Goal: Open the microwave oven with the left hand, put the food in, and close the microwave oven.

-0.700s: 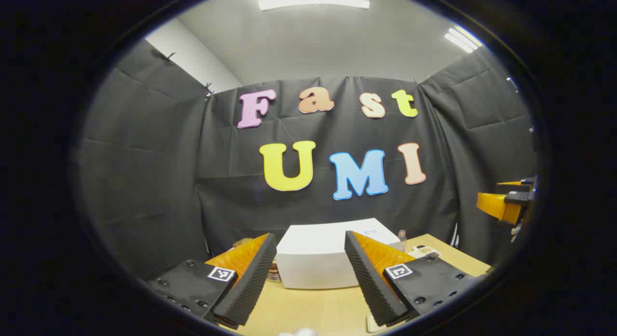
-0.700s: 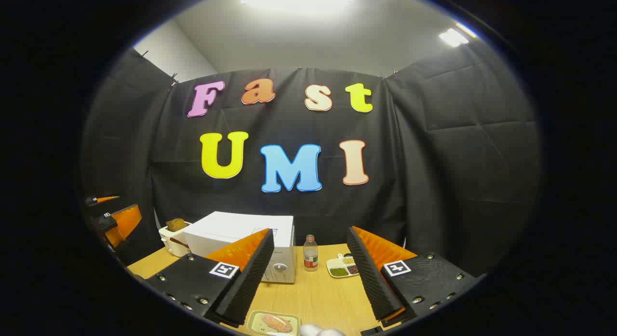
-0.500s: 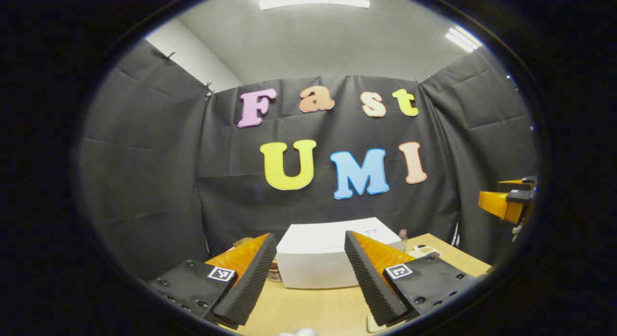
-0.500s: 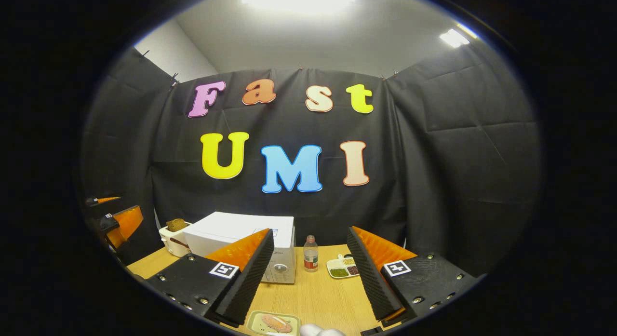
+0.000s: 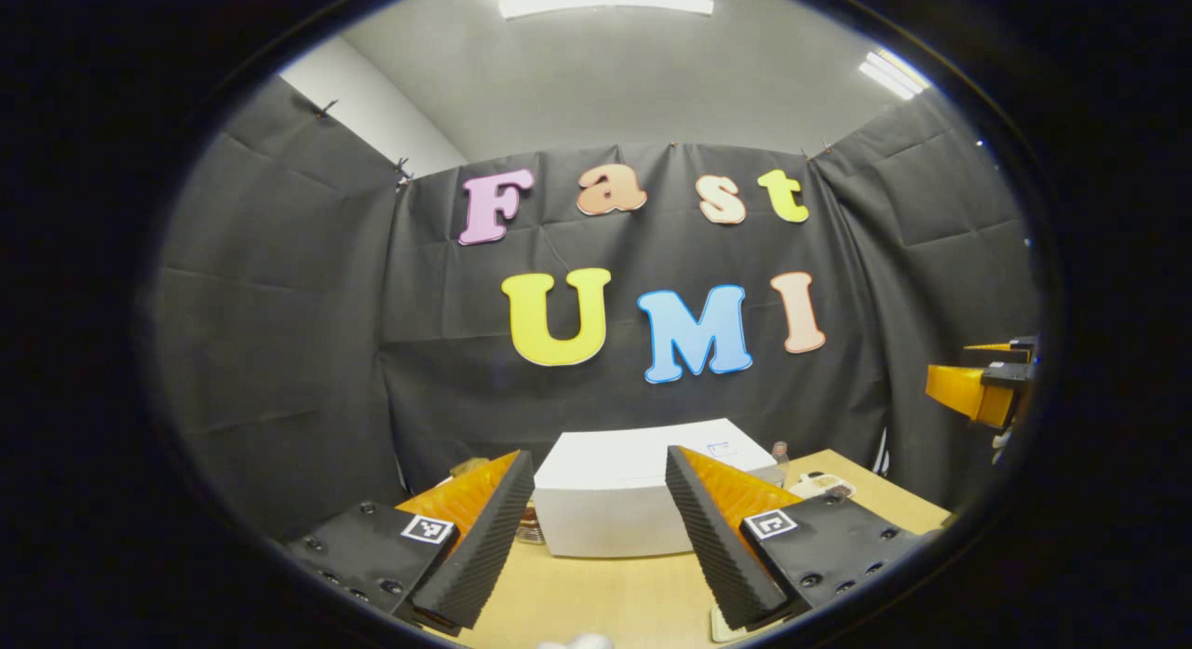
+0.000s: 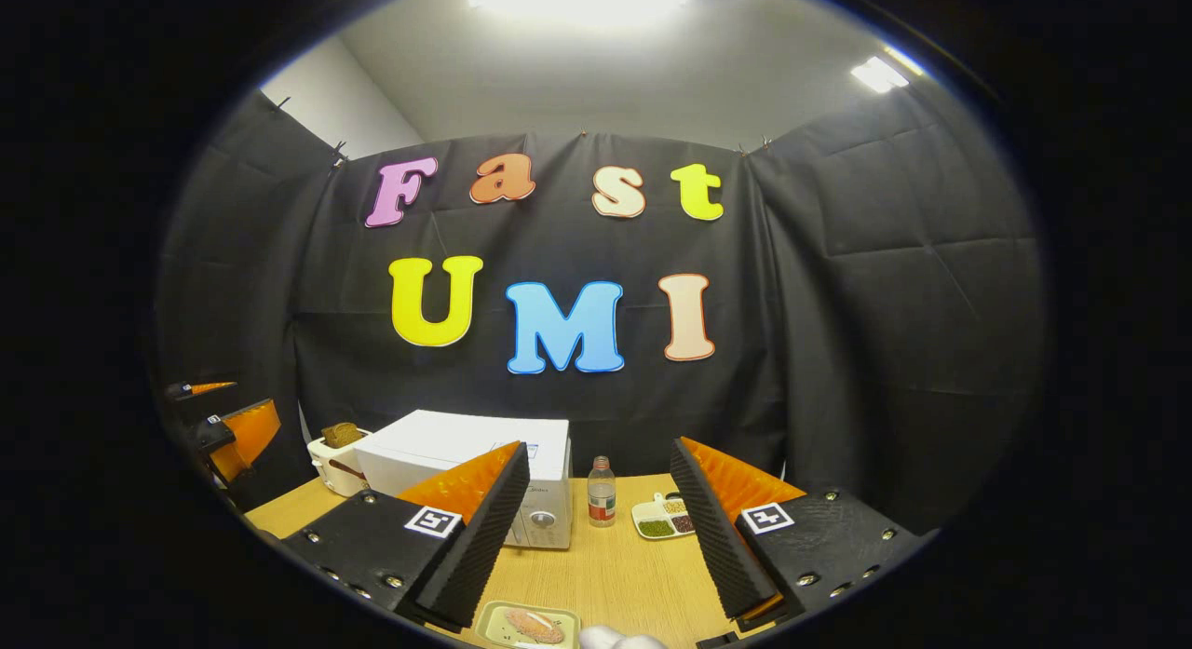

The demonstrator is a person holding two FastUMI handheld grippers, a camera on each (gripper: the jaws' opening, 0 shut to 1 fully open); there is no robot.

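Microwave oven (image 6: 466,458): white, door closed, standing on the wooden table (image 6: 615,565) toward the back, at 11 o'clock from the right gripper (image 6: 601,528). In the left gripper view the same oven (image 5: 633,500) sits dead ahead at 12 o'clock of the left gripper (image 5: 601,533). Both grippers are held above the table, jaws spread wide, nothing between them. Food (image 6: 533,624) lies on a small tray (image 6: 494,619) at 6 o'clock in the right gripper view. A bottle (image 6: 601,491) and a divided dish (image 6: 661,517) stand just right of the oven; a toaster (image 6: 333,461) to its left.
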